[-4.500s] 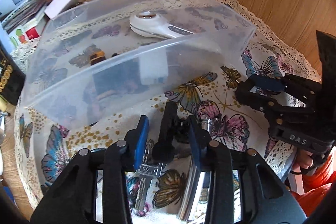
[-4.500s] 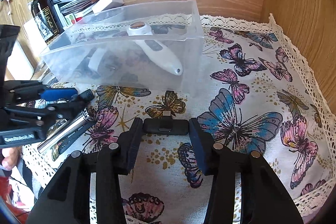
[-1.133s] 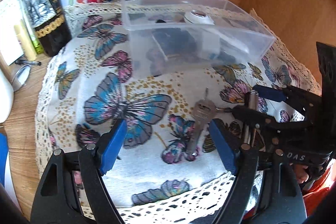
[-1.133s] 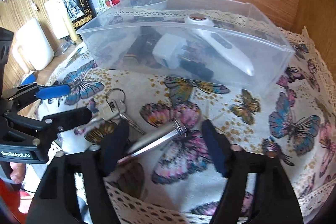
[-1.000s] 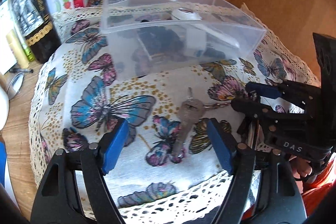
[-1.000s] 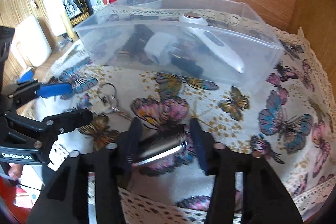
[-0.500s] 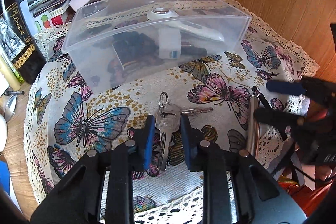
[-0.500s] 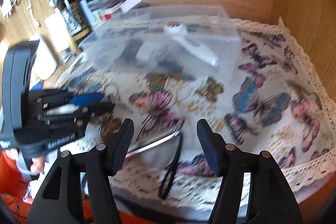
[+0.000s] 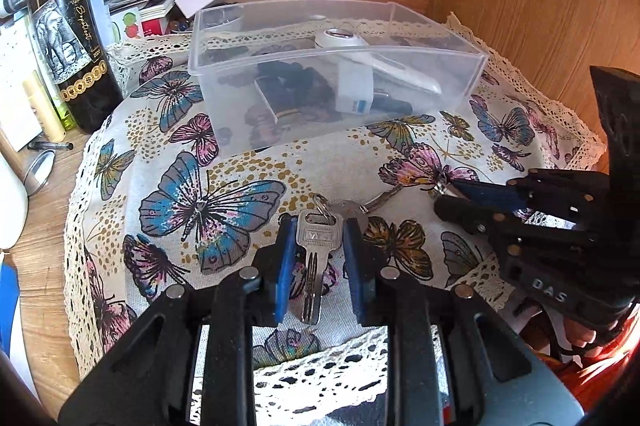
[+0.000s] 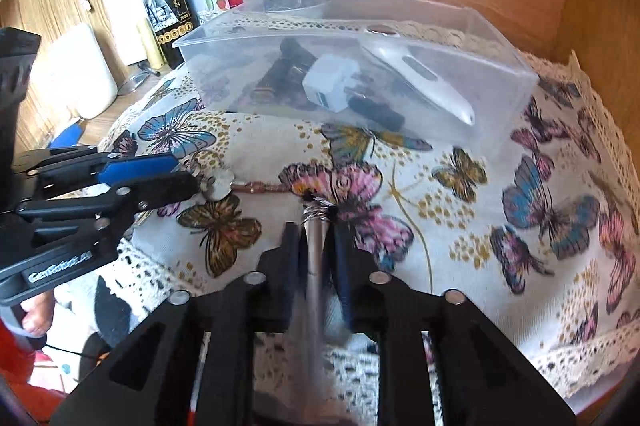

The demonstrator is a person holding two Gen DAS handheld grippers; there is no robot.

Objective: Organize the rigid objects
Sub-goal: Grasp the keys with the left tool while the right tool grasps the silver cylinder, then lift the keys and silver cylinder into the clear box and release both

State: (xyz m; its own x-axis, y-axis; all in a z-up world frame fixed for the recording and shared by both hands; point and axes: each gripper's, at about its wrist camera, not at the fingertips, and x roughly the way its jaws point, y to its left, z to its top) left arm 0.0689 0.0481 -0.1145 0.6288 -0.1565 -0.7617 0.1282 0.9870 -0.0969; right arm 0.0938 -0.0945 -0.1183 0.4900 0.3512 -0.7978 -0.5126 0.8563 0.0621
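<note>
Both your tongs have closed: left tongs (image 9: 316, 258) grip the silver key (image 9: 316, 246), right tongs (image 10: 316, 246) the slim chrome cylinder (image 10: 314, 266); lifting apart could snag their linking ring.

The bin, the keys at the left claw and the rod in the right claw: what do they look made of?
Bin: clear, slightly frosted plastic by the look; its contents show through the walls.
Keys: metal, dull silver, with a stamped head and cut teeth.
Rod: apparently polished metal, a bright sheen with a ridged collar at the tip, though blurred, so the finish stays uncertain.
</note>
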